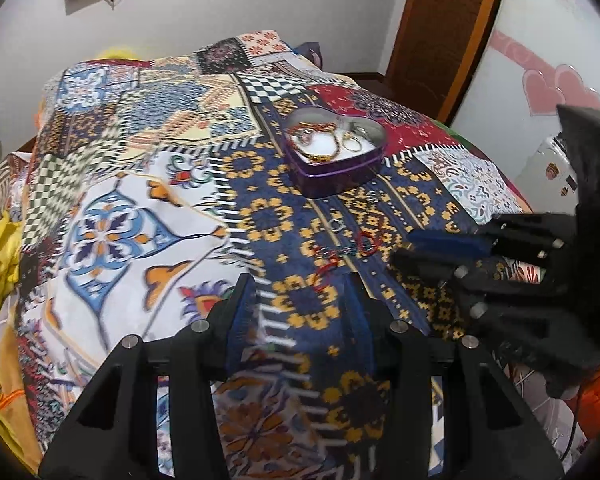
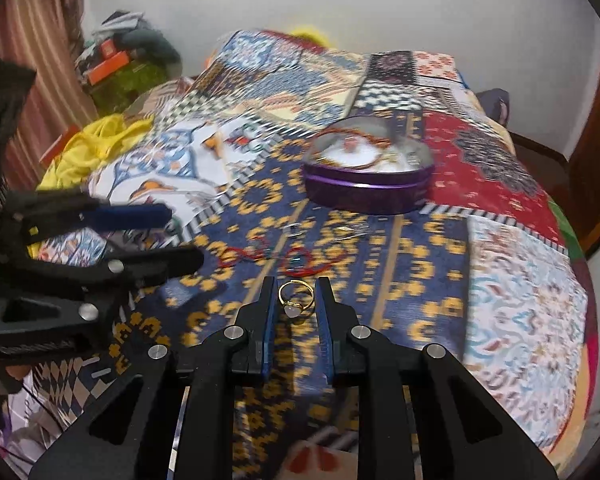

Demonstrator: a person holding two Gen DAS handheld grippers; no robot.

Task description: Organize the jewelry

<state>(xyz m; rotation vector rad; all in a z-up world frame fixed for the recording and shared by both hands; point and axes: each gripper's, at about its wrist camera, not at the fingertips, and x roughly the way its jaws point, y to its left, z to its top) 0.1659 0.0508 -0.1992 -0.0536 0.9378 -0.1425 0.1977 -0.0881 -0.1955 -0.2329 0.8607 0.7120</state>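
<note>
A purple heart-shaped tin (image 1: 342,172) stands open on the patterned bedspread, holding bracelets and rings; it also shows in the right wrist view (image 2: 368,192). A red thread bracelet (image 1: 332,260) and small silver pieces (image 1: 336,226) lie in front of it, also seen in the right wrist view (image 2: 296,260). My right gripper (image 2: 296,300) is shut on a gold ring with a pale stone (image 2: 294,300), held between its fingertips above the bedspread. My left gripper (image 1: 300,284) is open and empty, just short of the red bracelet. Each gripper shows from the side in the other's view.
The patchwork bedspread (image 1: 140,200) covers the bed. Yellow cloth (image 2: 92,148) lies at the bed's left side, with clutter (image 2: 120,60) beyond. A wooden door frame (image 1: 452,32) and a white appliance with heart stickers (image 1: 540,80) stand to the right.
</note>
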